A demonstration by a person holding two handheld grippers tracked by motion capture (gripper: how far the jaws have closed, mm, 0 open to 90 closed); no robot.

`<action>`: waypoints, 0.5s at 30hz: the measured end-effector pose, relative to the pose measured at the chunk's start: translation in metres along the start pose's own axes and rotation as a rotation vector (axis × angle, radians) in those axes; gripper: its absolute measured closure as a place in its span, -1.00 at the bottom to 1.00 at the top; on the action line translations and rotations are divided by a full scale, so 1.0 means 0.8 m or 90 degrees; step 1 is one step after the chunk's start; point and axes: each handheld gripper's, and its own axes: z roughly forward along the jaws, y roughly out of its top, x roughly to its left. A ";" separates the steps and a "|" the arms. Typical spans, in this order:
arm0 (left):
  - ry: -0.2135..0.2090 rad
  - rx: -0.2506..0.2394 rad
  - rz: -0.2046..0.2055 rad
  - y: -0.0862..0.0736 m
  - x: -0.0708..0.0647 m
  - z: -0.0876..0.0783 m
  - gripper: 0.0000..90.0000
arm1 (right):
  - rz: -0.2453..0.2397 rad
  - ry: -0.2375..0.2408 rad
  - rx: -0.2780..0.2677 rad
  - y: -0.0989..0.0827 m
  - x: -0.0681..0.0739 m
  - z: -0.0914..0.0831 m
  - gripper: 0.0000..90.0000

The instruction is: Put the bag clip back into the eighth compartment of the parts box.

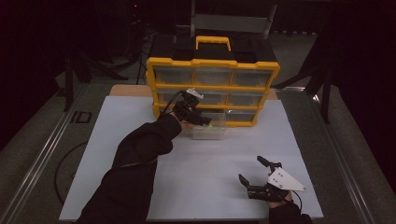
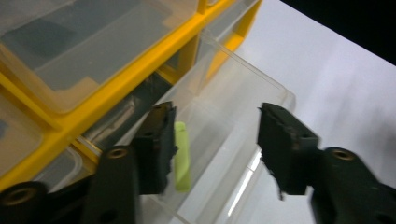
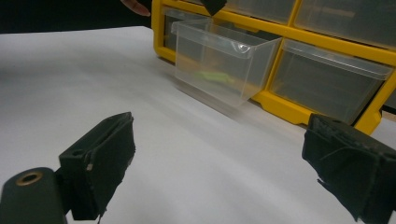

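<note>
Over the pulled-out clear plastic drawer (image 2: pixel 219 116), left gripper (image 2: pixel 212 140) hangs jaws apart; small light green stick (image 2: pixel 182 156) inside looks slippery — pinch mid-length.

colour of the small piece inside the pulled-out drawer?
Light green piece, lying in the clear drawer; best in the left gripper view.

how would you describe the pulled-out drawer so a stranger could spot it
Find the yellow organizer at the white table's far edge. In its bottom row, below the left gripper, one clear drawer juts out. Unlike its shut neighbours, it holds a small green piece.
</note>
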 end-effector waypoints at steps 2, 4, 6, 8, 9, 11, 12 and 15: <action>0.005 0.001 0.002 -0.004 -0.001 -0.003 -0.16 | 0.001 0.000 -0.001 0.000 0.000 0.000 -0.80; 0.001 -0.003 -0.003 -0.005 -0.001 -0.006 -0.25 | 0.002 0.000 0.000 0.000 0.000 0.000 -0.80; -0.005 -0.001 -0.010 -0.005 0.000 -0.008 -0.36 | 0.000 0.000 0.000 0.000 0.000 0.000 -0.80; -0.020 0.011 -0.003 -0.006 0.000 -0.011 -0.51 | -0.003 0.000 -0.001 0.000 0.000 0.000 -0.79; -0.018 0.010 0.002 -0.007 -0.001 -0.013 -0.59 | -0.004 0.000 -0.001 0.000 0.000 0.000 -0.79; -0.020 0.013 0.007 -0.008 -0.002 -0.016 -0.64 | -0.001 -0.001 0.000 0.000 0.000 0.000 -0.80; -0.016 0.009 0.008 -0.009 -0.002 -0.018 -0.67 | 0.000 -0.001 0.000 0.000 0.000 0.000 -0.79; -0.028 -0.004 0.003 -0.010 -0.002 -0.022 -0.81 | -0.004 0.000 0.000 0.000 0.000 0.000 -0.79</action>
